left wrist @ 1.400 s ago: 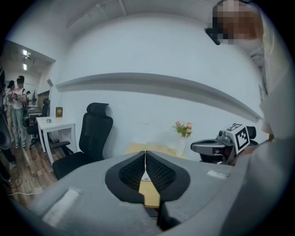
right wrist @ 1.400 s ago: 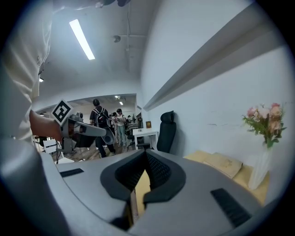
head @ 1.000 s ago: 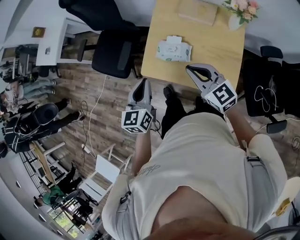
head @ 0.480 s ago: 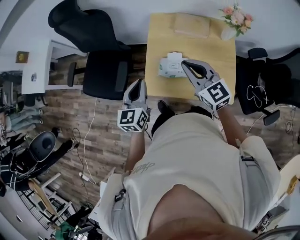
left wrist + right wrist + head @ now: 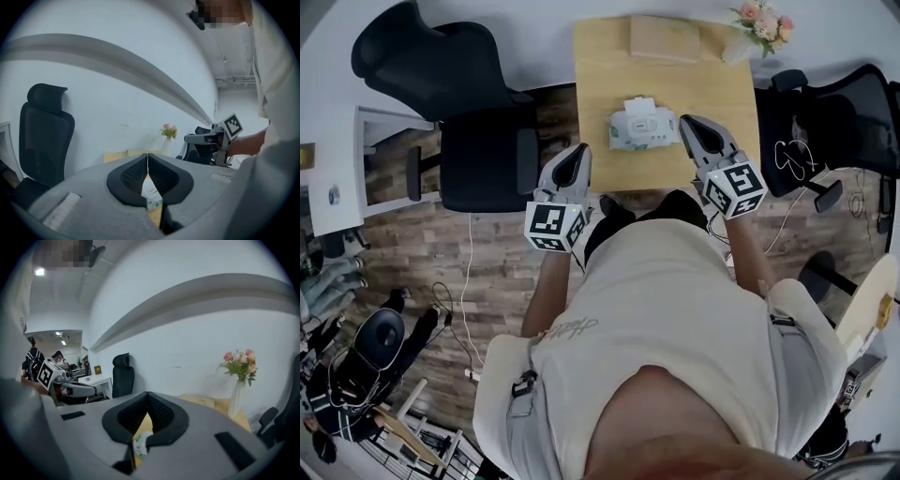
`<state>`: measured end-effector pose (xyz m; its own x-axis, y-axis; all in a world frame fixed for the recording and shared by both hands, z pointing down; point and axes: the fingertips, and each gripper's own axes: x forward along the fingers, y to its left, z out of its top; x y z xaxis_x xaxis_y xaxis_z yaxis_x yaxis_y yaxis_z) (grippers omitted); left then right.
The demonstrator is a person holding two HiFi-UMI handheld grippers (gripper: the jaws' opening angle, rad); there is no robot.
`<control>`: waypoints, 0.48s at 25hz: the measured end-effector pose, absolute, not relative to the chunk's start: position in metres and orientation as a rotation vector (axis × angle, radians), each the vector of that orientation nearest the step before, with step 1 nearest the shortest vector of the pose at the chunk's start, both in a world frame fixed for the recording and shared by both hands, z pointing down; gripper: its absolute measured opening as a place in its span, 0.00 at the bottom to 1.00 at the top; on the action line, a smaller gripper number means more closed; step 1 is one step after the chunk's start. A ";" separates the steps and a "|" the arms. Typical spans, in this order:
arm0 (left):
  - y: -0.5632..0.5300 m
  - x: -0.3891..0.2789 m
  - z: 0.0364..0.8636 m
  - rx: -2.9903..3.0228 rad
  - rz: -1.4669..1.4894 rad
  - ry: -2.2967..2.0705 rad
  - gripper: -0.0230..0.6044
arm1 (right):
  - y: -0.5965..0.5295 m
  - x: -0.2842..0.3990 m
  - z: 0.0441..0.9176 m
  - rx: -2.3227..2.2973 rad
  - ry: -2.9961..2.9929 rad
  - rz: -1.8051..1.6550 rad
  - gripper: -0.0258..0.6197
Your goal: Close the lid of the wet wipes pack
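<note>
The bench (image 5: 598, 70) carries the wipes pack (image 5: 647, 131) near its front edge, just beside the right gripper (image 5: 690, 126) and farther from the left gripper (image 5: 579, 153). The pack looks light, soft and likely to slide, so its body wants steadying while the small stiffer lid (image 5: 639, 101) is pressed flat. Both grippers' fingers meet tip to tip, holding nothing. The gripper views show only a sliver of the pack, and the lid's hinge is too small to read.

No readable words or numbers: print on the wet wipes pack (image 5: 644, 125) too small to make out, pale script on the shirt (image 5: 574, 328) illegible, only letterless square markers on the left hand-held gripper (image 5: 577, 153) and right hand-held gripper (image 5: 693, 127).
</note>
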<state>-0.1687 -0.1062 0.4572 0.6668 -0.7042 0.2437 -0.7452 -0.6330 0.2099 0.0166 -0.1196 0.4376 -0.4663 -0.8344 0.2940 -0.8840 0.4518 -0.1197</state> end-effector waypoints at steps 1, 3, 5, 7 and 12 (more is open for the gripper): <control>-0.111 -0.167 0.460 2.598 0.204 -1.135 0.06 | -0.119 0.020 0.440 1.522 -2.488 0.393 0.04; -0.120 -0.161 0.463 2.610 0.204 -1.096 0.06 | -0.117 0.027 0.441 1.553 -2.450 0.383 0.04; -0.126 -0.152 0.463 2.619 0.203 -1.062 0.06 | -0.116 0.037 0.442 1.582 -2.406 0.365 0.04; -0.132 -0.142 0.466 2.625 0.209 -1.032 0.06 | -0.115 0.047 0.445 1.606 -2.380 0.368 0.04; -0.146 -0.108 0.464 2.632 0.228 -1.000 0.06 | -0.125 0.073 0.448 1.627 -2.390 0.356 0.04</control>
<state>-0.1080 -0.1456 0.4642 0.7428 -0.6182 0.2572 -0.6686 -0.7056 0.2347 0.0727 -0.1253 0.4482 -0.3582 -0.8767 0.3211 -0.9322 0.3548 -0.0713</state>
